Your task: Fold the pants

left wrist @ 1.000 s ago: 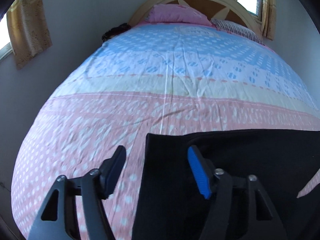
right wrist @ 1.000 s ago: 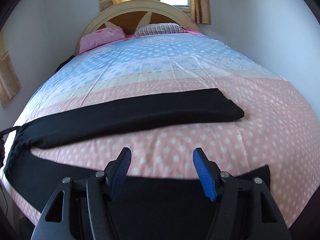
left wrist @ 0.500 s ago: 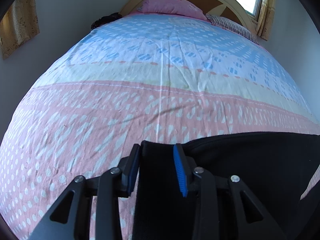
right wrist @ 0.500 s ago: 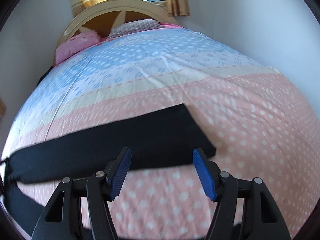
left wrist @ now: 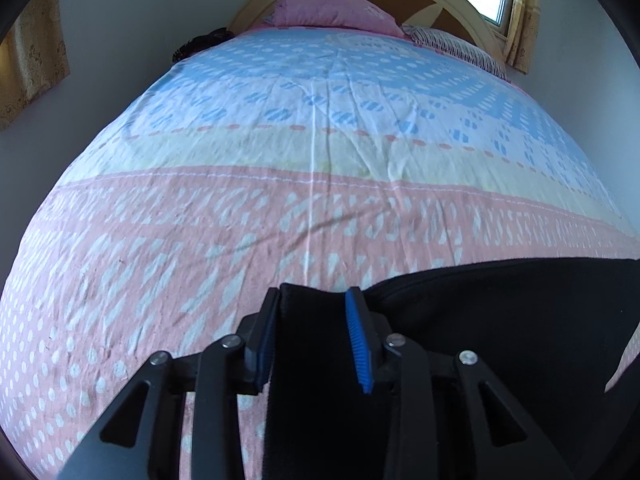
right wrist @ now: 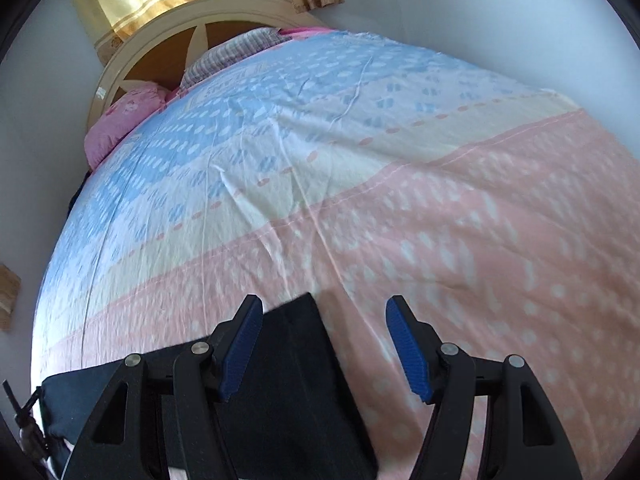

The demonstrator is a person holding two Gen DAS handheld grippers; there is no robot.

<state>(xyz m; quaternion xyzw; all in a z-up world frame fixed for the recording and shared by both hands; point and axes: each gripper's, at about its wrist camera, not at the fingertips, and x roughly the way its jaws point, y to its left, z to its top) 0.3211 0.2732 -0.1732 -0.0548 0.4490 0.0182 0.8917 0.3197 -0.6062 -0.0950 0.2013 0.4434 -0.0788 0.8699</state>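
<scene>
Black pants (left wrist: 500, 320) lie flat on the pink part of the bed sheet. In the left wrist view, my left gripper (left wrist: 313, 294) is shut on the near left corner of the black fabric, which bulges up between the two pads. In the right wrist view, the squared end of a pant leg (right wrist: 296, 380) lies on the sheet under my right gripper (right wrist: 323, 302). That gripper stands open, its left finger (right wrist: 244, 340) over the cloth and its right finger (right wrist: 404, 348) over bare sheet. A drawstring (right wrist: 24, 420) shows at the far left edge.
The bed sheet (left wrist: 312, 152) runs in pink, yellow and blue spotted bands up to a pink pillow (left wrist: 332, 10), a striped pillow (right wrist: 236, 52) and a curved headboard (right wrist: 160, 36). White walls close in on both sides. Curtained windows sit behind the headboard.
The left gripper went from open beside the pants' corner to shut on it. The right gripper travelled forward over the bed and now hovers at the pant leg's end, still open.
</scene>
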